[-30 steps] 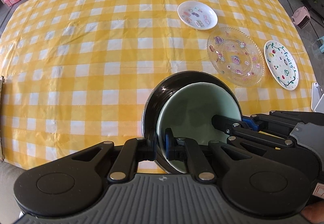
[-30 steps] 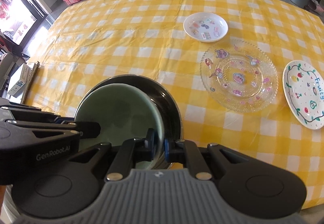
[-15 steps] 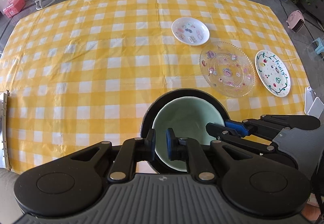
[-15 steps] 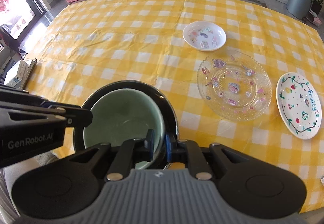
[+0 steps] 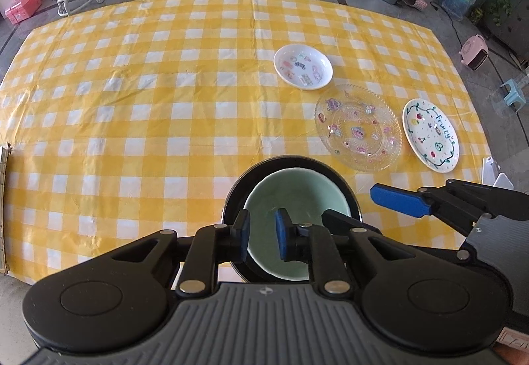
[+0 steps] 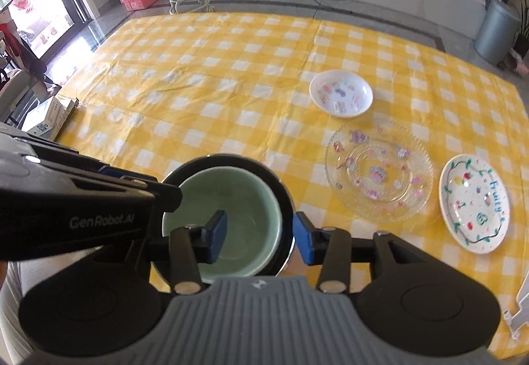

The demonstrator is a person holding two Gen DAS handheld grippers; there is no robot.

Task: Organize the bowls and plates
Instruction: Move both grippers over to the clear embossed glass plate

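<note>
Right wrist view: right tool [image 6: 259,237] spread astride green bowl [image 6: 228,219] rim; left tool [image 5: 262,235] likewise; withdrawal may snag nested bowl

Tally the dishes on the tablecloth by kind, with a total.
Bowls: 3 — green bowl nested in black bowl, white sticker bowl.
Plates: 2 — clear glass plate, white Fruity plate.
Total: 5

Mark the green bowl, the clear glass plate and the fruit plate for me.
green bowl [image 6: 244,200], right wrist view, on its inner floor.
clear glass plate [image 6: 378,171], right wrist view, on its centre.
fruit plate [image 5: 429,135], left wrist view, on its white middle.
</note>
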